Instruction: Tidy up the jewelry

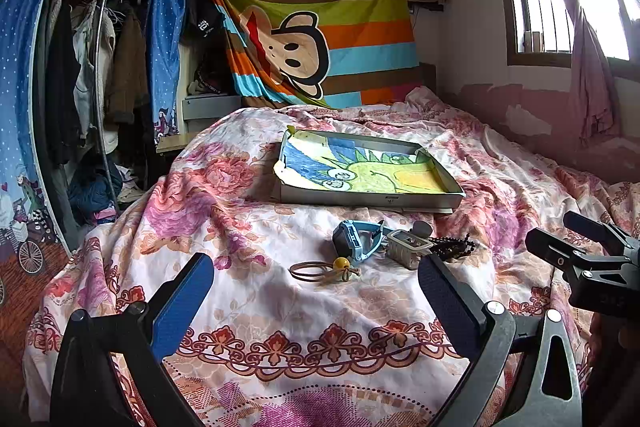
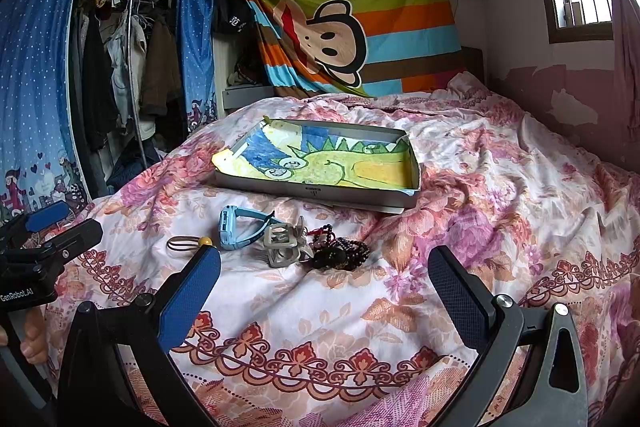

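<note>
A shallow grey tray [image 1: 360, 199] [image 2: 320, 193] lined with a crayon dinosaur drawing lies on the bed. In front of it lie a brown hair tie with a yellow bead [image 1: 324, 270] [image 2: 188, 242], a blue watch [image 1: 356, 242] [image 2: 240, 229], a grey hair claw clip [image 1: 408, 247] [image 2: 282, 245] and a dark beaded bracelet [image 1: 454, 247] [image 2: 344, 253]. My left gripper [image 1: 316, 291] is open and empty, just short of the hair tie. My right gripper [image 2: 324, 287] is open and empty, just short of the clip and beads. Each gripper shows at the edge of the other's view.
The floral bedspread [image 1: 248, 227] covers the bed. An open wardrobe with blue curtains [image 1: 100, 67] stands left. A striped monkey cloth [image 1: 320, 35] hangs behind the bed. A window with a pink curtain [image 1: 580, 7] is right.
</note>
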